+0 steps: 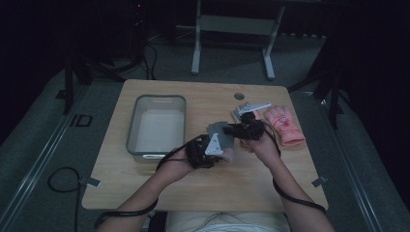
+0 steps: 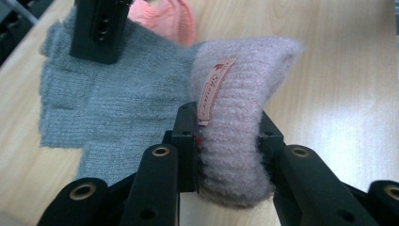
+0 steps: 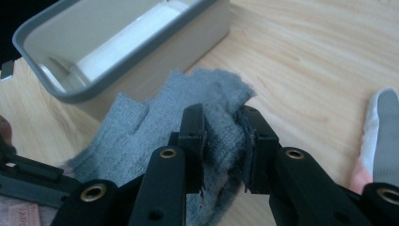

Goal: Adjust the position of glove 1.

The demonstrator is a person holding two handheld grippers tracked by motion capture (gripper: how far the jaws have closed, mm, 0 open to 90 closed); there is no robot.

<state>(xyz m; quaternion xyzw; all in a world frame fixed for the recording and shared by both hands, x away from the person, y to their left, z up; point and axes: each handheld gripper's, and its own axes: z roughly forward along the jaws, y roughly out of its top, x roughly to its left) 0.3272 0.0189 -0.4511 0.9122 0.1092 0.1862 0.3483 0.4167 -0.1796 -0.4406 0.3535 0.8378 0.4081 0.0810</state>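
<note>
A grey knitted fingerless glove (image 2: 108, 103) with a fluffy pale pink cuff (image 2: 235, 94) hangs stretched between my two grippers just above the table. My left gripper (image 2: 228, 127) is shut on the cuff, beside its small sewn label. My right gripper (image 3: 225, 122) is shut on the finger end of the grey glove (image 3: 188, 103). In the high view the two grippers, left (image 1: 220, 147) and right (image 1: 231, 129), meet over the middle of the table with the glove (image 1: 217, 128) between them.
A grey plastic bin (image 1: 157, 125) with a pale bottom stands on the left of the wooden table (image 1: 145, 188). A pink glove (image 1: 285, 123) lies at the right, and a white and grey glove (image 3: 383, 136) lies near it.
</note>
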